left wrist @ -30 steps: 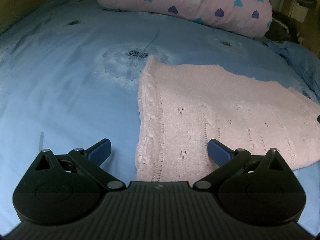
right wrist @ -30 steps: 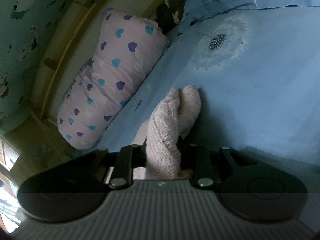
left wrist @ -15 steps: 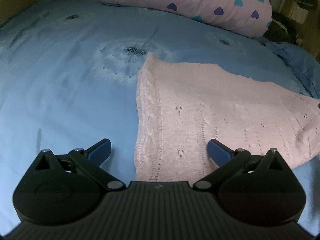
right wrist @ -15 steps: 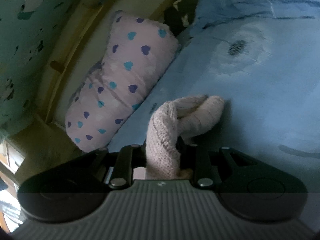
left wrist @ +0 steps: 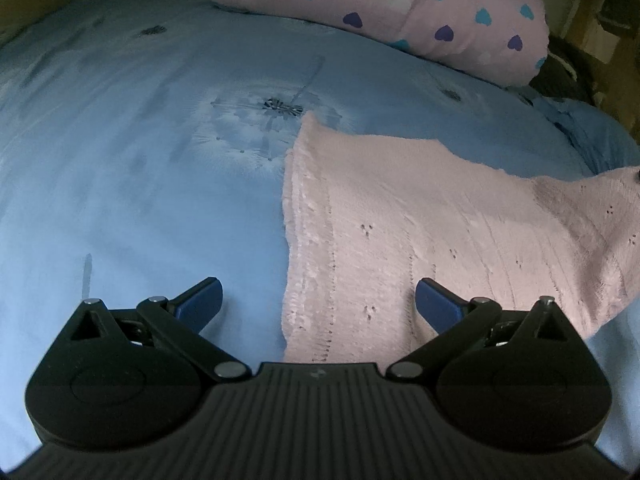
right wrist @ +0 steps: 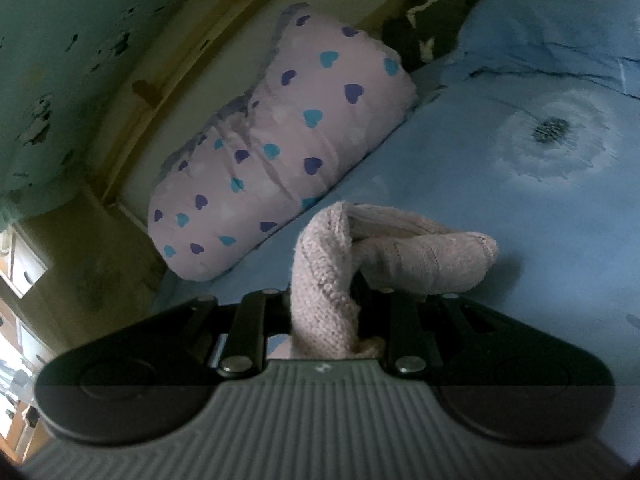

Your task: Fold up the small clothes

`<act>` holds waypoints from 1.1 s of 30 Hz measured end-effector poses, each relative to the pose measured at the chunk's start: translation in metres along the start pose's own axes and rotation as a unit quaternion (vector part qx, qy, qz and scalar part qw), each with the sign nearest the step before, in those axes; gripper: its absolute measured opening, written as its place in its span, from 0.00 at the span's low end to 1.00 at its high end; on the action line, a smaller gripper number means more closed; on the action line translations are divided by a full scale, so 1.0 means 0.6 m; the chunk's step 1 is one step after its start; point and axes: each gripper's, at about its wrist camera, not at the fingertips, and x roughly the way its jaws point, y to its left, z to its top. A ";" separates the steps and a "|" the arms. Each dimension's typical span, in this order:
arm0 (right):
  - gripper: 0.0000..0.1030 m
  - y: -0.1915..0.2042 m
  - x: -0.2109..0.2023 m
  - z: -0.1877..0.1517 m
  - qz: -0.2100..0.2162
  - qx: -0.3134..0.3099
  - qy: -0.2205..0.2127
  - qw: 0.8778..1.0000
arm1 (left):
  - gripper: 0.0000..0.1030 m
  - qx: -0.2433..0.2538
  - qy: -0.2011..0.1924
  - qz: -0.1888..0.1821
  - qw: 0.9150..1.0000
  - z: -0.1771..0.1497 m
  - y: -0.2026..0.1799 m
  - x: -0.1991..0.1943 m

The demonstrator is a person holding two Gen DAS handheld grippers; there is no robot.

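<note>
Item 1, my left tool (left wrist: 319,300): jaws spread wide, nothing gripped. One blue fingertip (left wrist: 199,298) sits over bare bedsheet; the other is over the near part of the knit garment. Whether either touches the cloth below, I cannot tell.

Item 2, my right tool (right wrist: 324,312): jaws drawn close and clamped on a bunched edge of the garment, which rises between them as a thick twisted roll and bends off to the right in that view.

Item 3, pink knit garment (left wrist: 440,220): small, pale pink, ribbed with rows of eyelet holes. Most of it lies flat on the bed, just ahead of my left tool. Its right-hand end, at the frame edge, is lifted off the sheet into a raised peak.

Item 4, blue bedsheet (left wrist: 140,160): light blue with pale dandelion prints; one print lies just beyond the garment's far left corner.

Item 5, pillow (left wrist: 400,8): pink with purple and turquoise hearts, lying across the far end of the bed, well apart from the garment.

Item 6, dark bundle (right wrist: 424,36): beside the pillow's end; too dim to identify.
</note>
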 end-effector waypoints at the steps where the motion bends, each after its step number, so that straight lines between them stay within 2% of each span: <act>1: 0.25 0.009 0.001 -0.001 0.001 -0.004 -0.001 1.000 | 1.00 -0.002 0.001 0.000 1.000 0.001 0.000 -0.001; 7: 0.25 0.054 0.008 -0.014 0.013 -0.020 -0.005 1.000 | 1.00 -0.010 -0.010 -0.008 1.000 0.011 0.013 -0.014; 16: 0.26 0.154 0.049 -0.058 0.041 -0.075 0.024 0.996 | 1.00 -0.039 -0.033 0.019 0.998 0.029 0.058 -0.038; 20: 0.26 0.202 0.068 -0.096 0.053 -0.114 0.035 0.991 | 1.00 -0.039 -0.043 0.048 0.997 0.034 0.078 -0.046; 23: 0.26 0.233 0.086 -0.142 0.058 -0.166 0.052 0.983 | 1.00 -0.039 -0.054 0.073 0.995 0.040 0.092 -0.053; 26: 0.26 0.251 0.102 -0.200 0.059 -0.222 0.083 0.970 | 1.00 -0.048 -0.062 0.087 0.993 0.043 0.110 -0.061; 31: 0.26 0.261 0.120 -0.284 0.069 -0.307 0.139 0.939 | 1.00 -0.065 -0.064 0.092 0.992 0.045 0.129 -0.068; 33: 0.28 0.265 0.116 -0.305 0.074 -0.338 0.141 0.928 | 1.00 -0.071 -0.066 0.090 0.991 0.045 0.131 -0.070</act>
